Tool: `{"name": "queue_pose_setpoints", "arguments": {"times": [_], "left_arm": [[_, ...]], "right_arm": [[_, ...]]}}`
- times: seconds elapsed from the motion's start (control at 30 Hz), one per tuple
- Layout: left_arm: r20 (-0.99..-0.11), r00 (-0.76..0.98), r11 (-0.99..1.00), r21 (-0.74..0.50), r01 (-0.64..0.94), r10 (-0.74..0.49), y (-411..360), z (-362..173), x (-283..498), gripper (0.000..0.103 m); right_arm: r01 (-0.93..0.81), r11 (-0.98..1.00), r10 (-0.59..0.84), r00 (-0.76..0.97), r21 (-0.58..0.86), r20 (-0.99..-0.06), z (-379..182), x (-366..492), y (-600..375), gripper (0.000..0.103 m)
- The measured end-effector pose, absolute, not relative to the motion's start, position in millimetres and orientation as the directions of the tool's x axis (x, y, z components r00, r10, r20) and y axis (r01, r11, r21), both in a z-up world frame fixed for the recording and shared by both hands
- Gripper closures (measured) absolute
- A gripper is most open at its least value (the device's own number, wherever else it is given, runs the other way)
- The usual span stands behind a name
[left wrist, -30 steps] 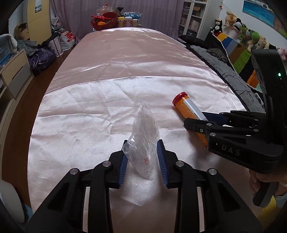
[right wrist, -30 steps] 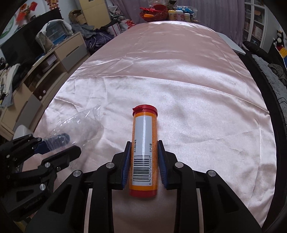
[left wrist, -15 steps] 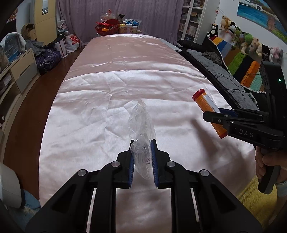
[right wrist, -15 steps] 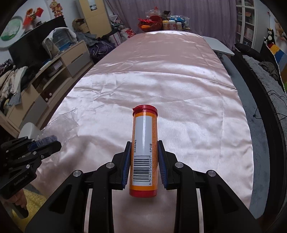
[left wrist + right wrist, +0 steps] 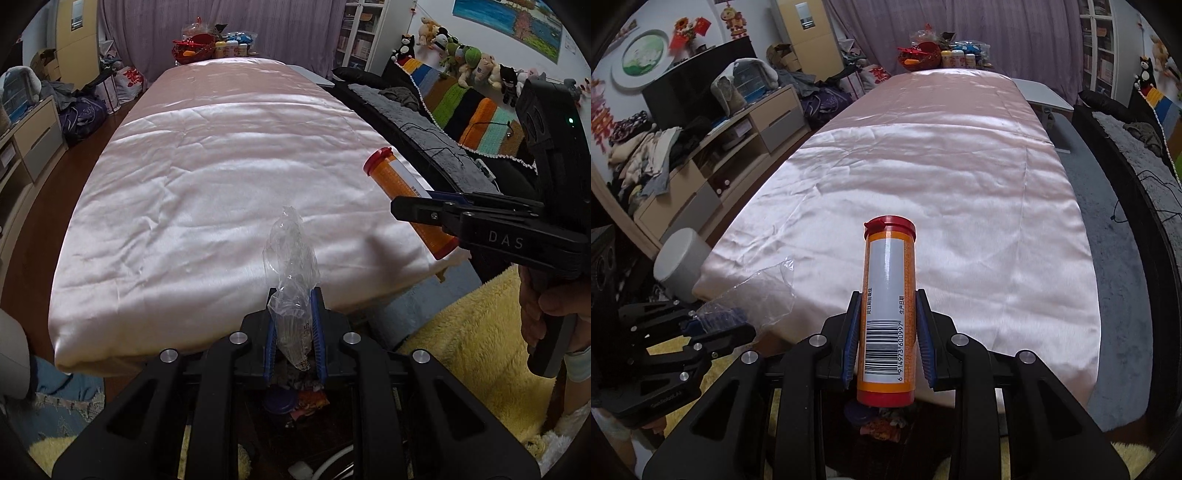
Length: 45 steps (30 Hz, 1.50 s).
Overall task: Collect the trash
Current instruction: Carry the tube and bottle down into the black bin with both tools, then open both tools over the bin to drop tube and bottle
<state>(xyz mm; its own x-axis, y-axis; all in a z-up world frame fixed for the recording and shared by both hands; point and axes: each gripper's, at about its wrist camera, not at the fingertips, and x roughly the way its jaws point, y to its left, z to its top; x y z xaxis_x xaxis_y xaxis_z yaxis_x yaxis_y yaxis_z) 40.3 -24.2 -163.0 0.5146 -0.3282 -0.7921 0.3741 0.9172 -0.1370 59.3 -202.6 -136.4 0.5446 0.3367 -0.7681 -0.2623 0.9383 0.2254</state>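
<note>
My left gripper [image 5: 293, 332] is shut on a crumpled clear plastic bag [image 5: 291, 266], held in the air off the near end of the pink satin-covered table [image 5: 221, 177]. My right gripper [image 5: 888, 339] is shut on an orange tube with a red cap and white barcode label [image 5: 888, 295], also lifted past the table's near edge. The tube also shows at the right in the left wrist view [image 5: 402, 195], and the bag at the lower left in the right wrist view [image 5: 761, 295]. Below both grippers lies a dark spot with colourful scraps [image 5: 295, 395].
A red basket and several bottles [image 5: 210, 46] stand at the table's far end. A yellow fluffy rug [image 5: 472, 347] covers the floor at the right, a black sofa with a striped blanket [image 5: 461, 110] beyond it. A white cylinder [image 5: 681, 262] and drawers [image 5: 713, 177] are at the left.
Both grippers have lifted and pulled back from the table top past its near edge, carrying the bag and the tube. The left jaws closed tighter on the bag.
</note>
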Motion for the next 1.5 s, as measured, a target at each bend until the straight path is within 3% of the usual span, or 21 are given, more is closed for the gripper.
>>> {"name": "queue_pose_setpoints", "arguments": {"times": [0.43,0.7,1.1,1.37,1.43,1.5], "left_arm": [[-0.867,0.381,0.915,-0.178,0.363,-0.320,-33.1,-230.7,-19.9,0.087],[-0.914,0.297,0.921,-0.165,0.353,-0.278,-39.1,-267.3,-13.3,0.087],[-0.934,0.216,0.917,-0.201,0.344,-0.285,-38.3,-297.9,-5.4,0.086],[-0.933,0.243,0.925,-0.176,0.337,-0.266,-37.3,-292.2,-1.9,0.074],[-0.928,0.272,0.930,-0.157,0.331,-0.253,-35.4,-284.9,-4.3,0.060],[-0.921,0.304,0.935,-0.139,0.325,-0.243,-32.2,-274.9,-6.2,0.053]], "right_arm": [[-0.247,0.925,0.371,0.424,0.289,-0.826,-189.8,-16.9,-198.9,0.074],[-0.205,0.928,0.360,0.273,0.312,-0.892,-243.0,-15.7,-186.6,0.074],[-0.180,0.941,0.321,0.201,0.287,-0.926,-270.1,4.9,-178.2,0.073],[-0.153,0.946,0.315,0.227,0.286,-0.922,-264.2,11.9,-180.0,0.069],[-0.145,0.949,0.308,0.249,0.279,-0.918,-259.0,11.8,-182.8,0.057],[-0.142,0.953,0.298,0.282,0.267,-0.912,-250.0,9.6,-186.1,0.049]]}}
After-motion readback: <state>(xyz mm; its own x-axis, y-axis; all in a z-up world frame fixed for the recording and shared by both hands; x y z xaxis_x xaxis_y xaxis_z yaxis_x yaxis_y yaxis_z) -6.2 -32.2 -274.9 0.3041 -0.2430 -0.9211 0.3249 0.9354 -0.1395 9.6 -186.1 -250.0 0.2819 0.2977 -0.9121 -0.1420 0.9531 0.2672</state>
